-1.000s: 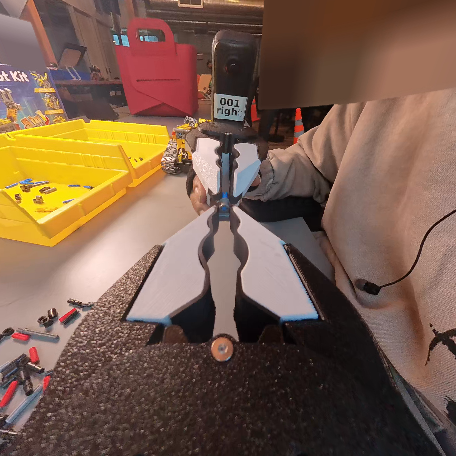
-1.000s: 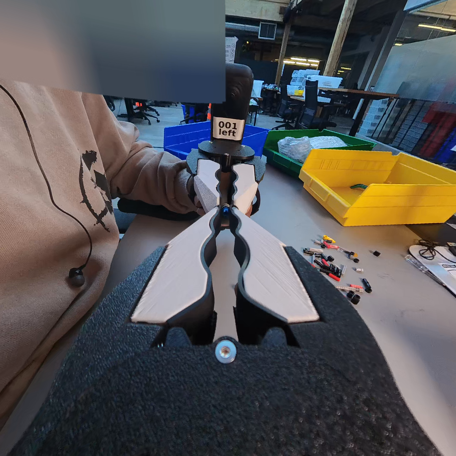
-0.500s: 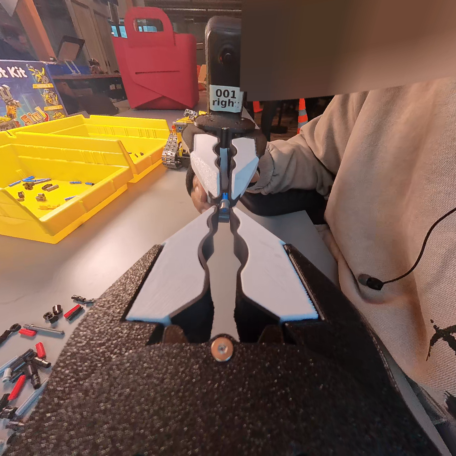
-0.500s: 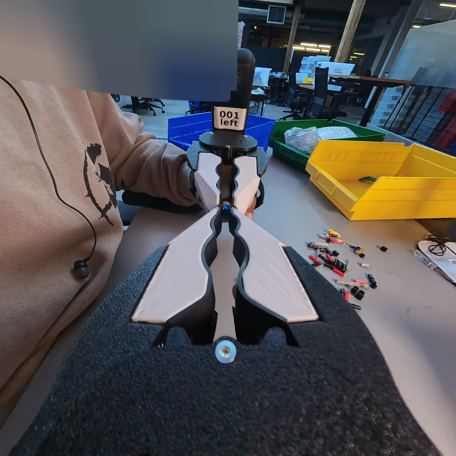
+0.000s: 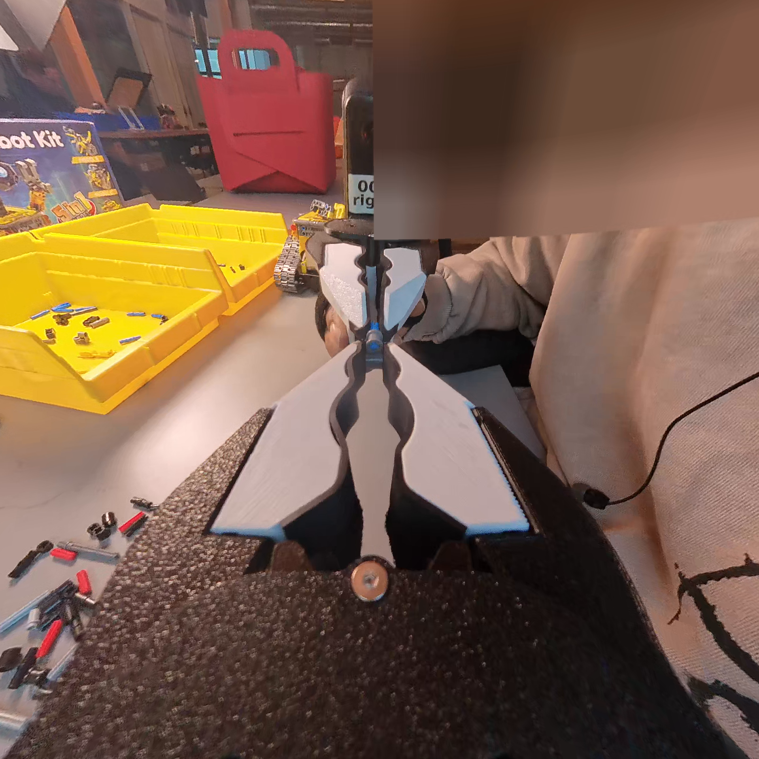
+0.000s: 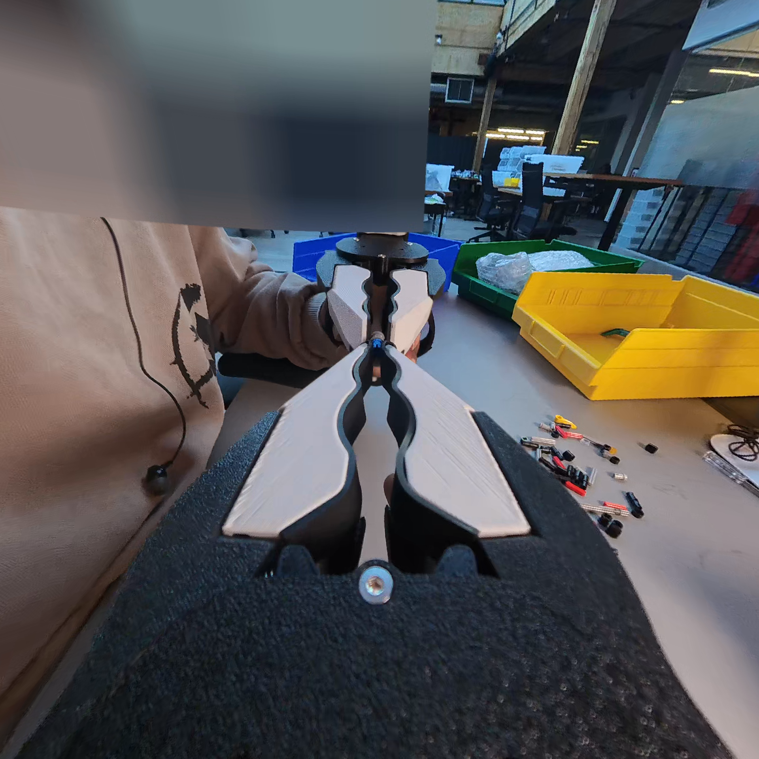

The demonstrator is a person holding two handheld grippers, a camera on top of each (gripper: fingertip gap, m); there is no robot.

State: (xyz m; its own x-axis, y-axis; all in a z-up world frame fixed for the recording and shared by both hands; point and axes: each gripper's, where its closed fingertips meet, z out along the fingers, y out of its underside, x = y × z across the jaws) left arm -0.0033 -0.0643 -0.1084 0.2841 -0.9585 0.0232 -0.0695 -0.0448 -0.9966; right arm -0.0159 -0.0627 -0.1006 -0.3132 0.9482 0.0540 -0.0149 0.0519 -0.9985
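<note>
**A:** Far left in the left wrist view, we have loose red and black parts (image 5: 61, 595) scattered on the grey table (image 5: 205, 431), and behind them the yellow bins (image 5: 123, 369) with a few small bits inside.

**B:** Moving in, a little tracked model (image 5: 295, 263) stands just beside the bins. Then centre stage: the left gripper (image 5: 373, 361), clenched on a small grey-and-blue piece (image 5: 373, 349).

**A:** And tip to tip with it, the right gripper (image 5: 373, 328), pinching the blue end of that same piece. It hangs in the air between them, above the table's near edge, close to the person's beige sweatshirt (image 5: 616, 369).

**B:** On a piece that tiny, we'd say the two claws want to be dead in line, with a firm squeeze and no twist.

**A:** The right wrist view agrees: both pairs of tips meet on it. To the right of them sit more loose parts (image 6: 575, 464) and a yellow bin (image 6: 616, 369).
</note>
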